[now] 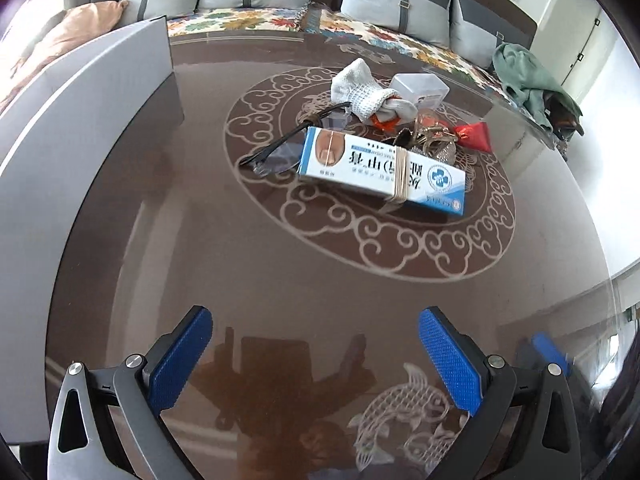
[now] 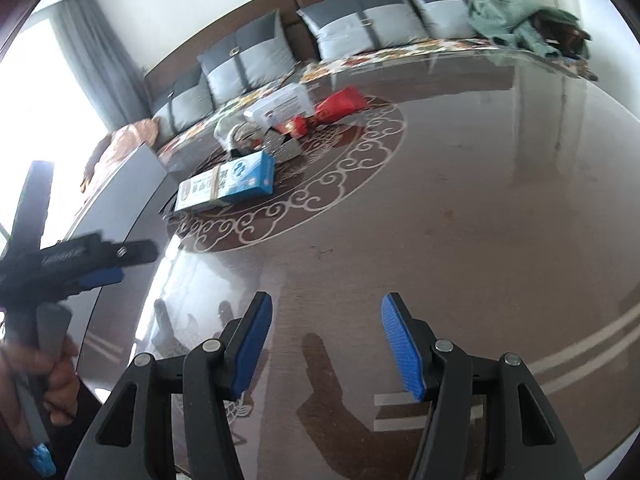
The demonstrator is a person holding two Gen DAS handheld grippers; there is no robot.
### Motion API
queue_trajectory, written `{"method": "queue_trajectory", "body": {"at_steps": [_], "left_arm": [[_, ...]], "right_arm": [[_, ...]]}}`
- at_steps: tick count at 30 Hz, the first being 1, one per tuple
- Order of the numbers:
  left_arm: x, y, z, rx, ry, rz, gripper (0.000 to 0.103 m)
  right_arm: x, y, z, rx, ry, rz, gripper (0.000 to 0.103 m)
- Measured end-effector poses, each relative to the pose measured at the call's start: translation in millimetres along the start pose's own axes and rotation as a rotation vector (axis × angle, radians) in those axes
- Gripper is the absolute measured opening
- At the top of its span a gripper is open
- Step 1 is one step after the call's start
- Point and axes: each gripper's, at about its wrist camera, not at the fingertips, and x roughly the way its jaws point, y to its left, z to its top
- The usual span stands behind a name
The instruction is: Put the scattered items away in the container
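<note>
The blue-and-white box (image 1: 382, 170) was seen lying ahead of the left hand-held gripper (image 1: 316, 354), long axis crosswise to its spread, empty fingers; the right hand-held gripper (image 2: 326, 342), likewise spread and empty, was judged farther.

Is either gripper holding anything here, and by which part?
Nothing is held: the left gripper and right gripper both stand open and empty above the glossy brown table.

Lying on table (image 1: 280, 272): one box (image 1: 384, 170), one sock (image 1: 360, 88), one pair of glasses (image 1: 276, 148), one clear case (image 1: 420, 86), one red packet (image 1: 476, 136). Standing alongside: one bin (image 1: 80, 120). Leaning behind: four cushions (image 2: 248, 60).
</note>
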Motion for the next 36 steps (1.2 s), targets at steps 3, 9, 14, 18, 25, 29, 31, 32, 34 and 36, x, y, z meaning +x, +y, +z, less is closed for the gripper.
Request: {"method": "queue_trajectory", "body": {"at_steps": [3, 9, 14, 18, 25, 29, 31, 32, 34, 36], "left_arm": [[3, 0, -5, 0.006, 0.024, 0.012, 0.103], [-6, 1, -16, -0.073, 0.023, -0.04, 0.103], [-14, 0, -21, -0.081, -0.001, -0.05, 0.103], [-22, 10, -22, -0.1, -0.019, -0.04, 0.103], [-29, 41, -25, -0.214, -0.034, -0.041, 0.103], [-24, 46, -28, -0.25, -0.015, -0.051, 0.103], [-24, 43, -29, -0.244, -0.008, -0.051, 0.103], [-24, 41, -30, -0.235, -0.008, -0.049, 0.103], [-25, 38, -32, -0.221, -0.008, -0.045, 0.103], [-26, 37, -34, -0.215, -0.007, -0.049, 0.103]], "right_arm": [[7, 11, 26, -0.089, -0.003, 0.07, 0.059], [47, 60, 90, -0.492, 0.074, 0.167, 0.059], [92, 66, 137, -0.447, 0.126, 0.177, 0.059], [122, 74, 132, -0.428, 0.212, 0.265, 0.06], [84, 95, 96, -0.498, 0.36, 0.501, 0.059], [71, 84, 127, -0.529, 0.158, 0.295, 0.059], [79, 81, 152, -0.509, 0.097, 0.228, 0.059], [90, 81, 165, -0.482, 0.103, 0.21, 0.059], [110, 84, 185, -0.433, 0.122, 0.186, 0.059], [137, 90, 200, -0.386, 0.16, 0.187, 0.059]]}}
